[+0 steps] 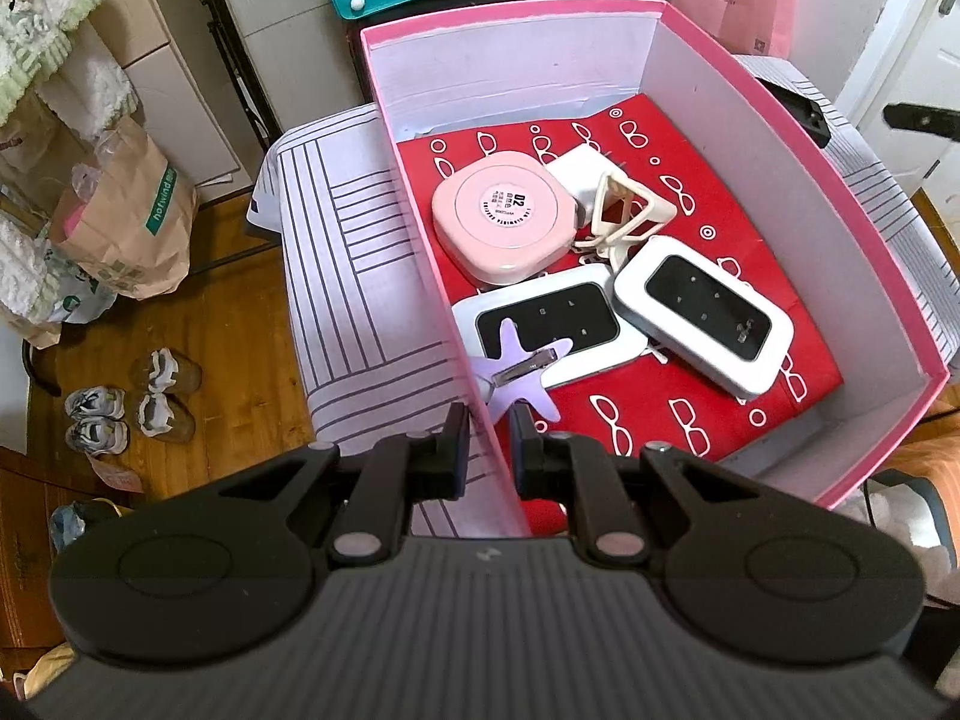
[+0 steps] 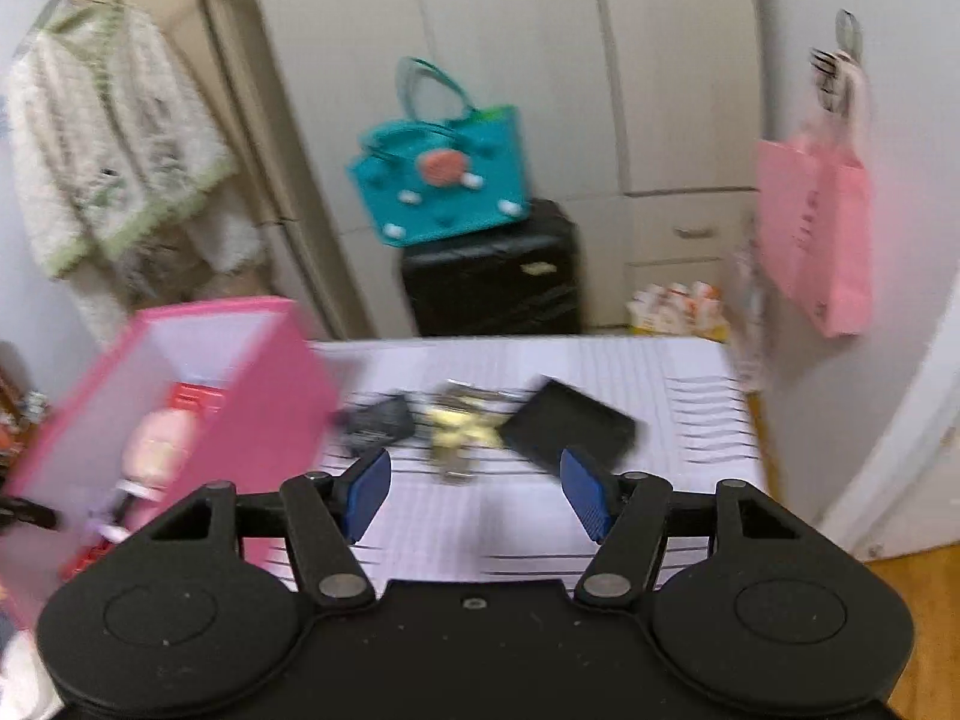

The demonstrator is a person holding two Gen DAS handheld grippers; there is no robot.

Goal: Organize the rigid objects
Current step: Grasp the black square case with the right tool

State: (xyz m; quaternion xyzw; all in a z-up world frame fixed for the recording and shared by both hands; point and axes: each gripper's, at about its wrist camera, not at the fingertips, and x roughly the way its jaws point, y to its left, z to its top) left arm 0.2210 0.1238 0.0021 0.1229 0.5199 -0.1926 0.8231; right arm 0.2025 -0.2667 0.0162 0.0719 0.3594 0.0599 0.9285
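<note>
A pink box with a red patterned liner holds a pink square case, a cream folding stand, two white devices with black screens and a lilac star hair clip. My left gripper straddles the box's near left wall, its fingers a small gap apart, one on each side of the wall, holding nothing. My right gripper is open and empty above the striped table. Beyond it lie a black wallet, a yellow object and a dark grey item, all blurred.
The box stands at the table's left. Behind the table are a black suitcase with a teal bag on it, white cabinets and a hanging pink paper bag. Shoes and a paper bag sit on the wooden floor.
</note>
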